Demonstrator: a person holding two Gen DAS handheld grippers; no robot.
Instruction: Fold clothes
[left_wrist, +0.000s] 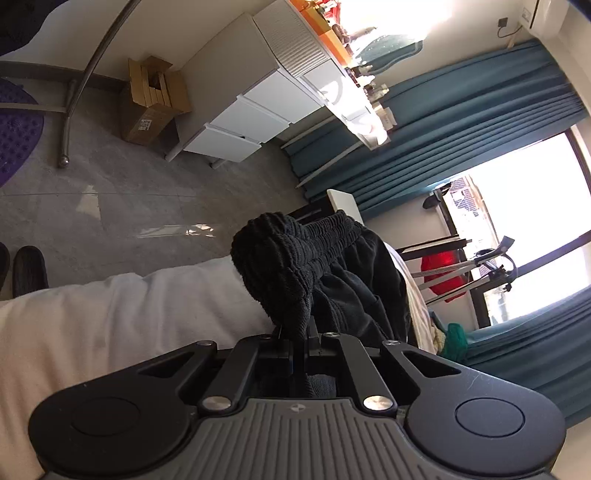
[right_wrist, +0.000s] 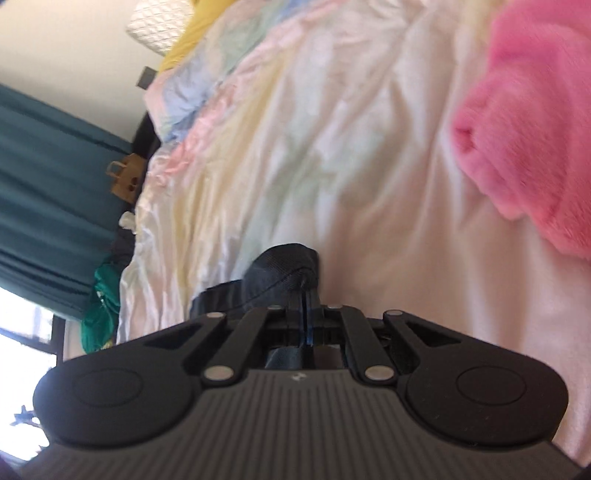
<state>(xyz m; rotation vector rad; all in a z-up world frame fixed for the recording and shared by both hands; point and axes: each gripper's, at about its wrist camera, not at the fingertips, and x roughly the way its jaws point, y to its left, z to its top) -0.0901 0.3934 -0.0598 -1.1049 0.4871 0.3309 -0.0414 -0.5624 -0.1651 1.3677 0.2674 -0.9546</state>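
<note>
Black ribbed waistband of the shorts bunched and pinched in the left gripper, jaws pressed together on the cloth, at the near edge of the white bed. Left of that edge, open grey floor out to slippers, a cardboard box and white drawers. Beyond, right, teal curtains beside a bright window.

In the right wrist view, teal curtain and a green garment at the left, off the bed's edge. Centre, dark fabric of the shorts nipped in the right gripper, jaws closed tight on it, above the rumpled pastel sheet. Broad free sheet around. Far right, a pink fluffy garment, apart from the gripper.
</note>
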